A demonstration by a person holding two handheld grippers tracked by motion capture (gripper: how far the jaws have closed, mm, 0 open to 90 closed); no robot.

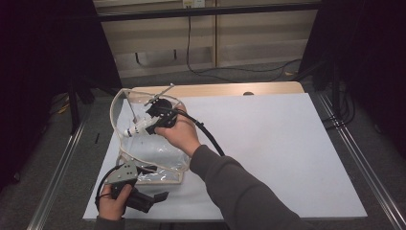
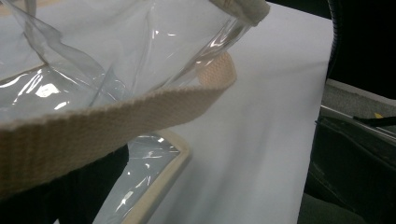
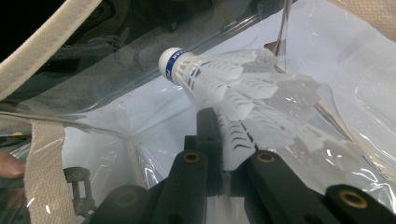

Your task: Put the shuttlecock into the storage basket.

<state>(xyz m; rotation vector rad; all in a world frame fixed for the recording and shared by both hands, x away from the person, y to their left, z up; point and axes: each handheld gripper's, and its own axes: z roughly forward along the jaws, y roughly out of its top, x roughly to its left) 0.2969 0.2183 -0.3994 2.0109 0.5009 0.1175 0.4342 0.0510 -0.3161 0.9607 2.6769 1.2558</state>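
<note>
A clear plastic bag (image 1: 158, 155) with beige webbing trim lies at the left of the white sheet, its mouth held up. My right gripper (image 1: 152, 122) reaches into the mouth from the right, shut on the skirt of a white shuttlecock (image 1: 136, 128). In the right gripper view the shuttlecock (image 3: 224, 88) sticks out past the right gripper (image 3: 224, 163), cork end with a blue band up and left, bag film (image 3: 364, 70) around it. My left gripper (image 1: 153, 199) sits at the bag's near corner. The beige strap (image 2: 116, 116) crosses close over its dark jaw, gripped there.
The white sheet (image 1: 268, 143) covers a wooden table (image 1: 215, 89) and lies bare to the right of the bag. The right gripper's black cable (image 1: 210, 139) trails along the forearm. Metal frame rails (image 1: 364, 163) run along both sides of the table.
</note>
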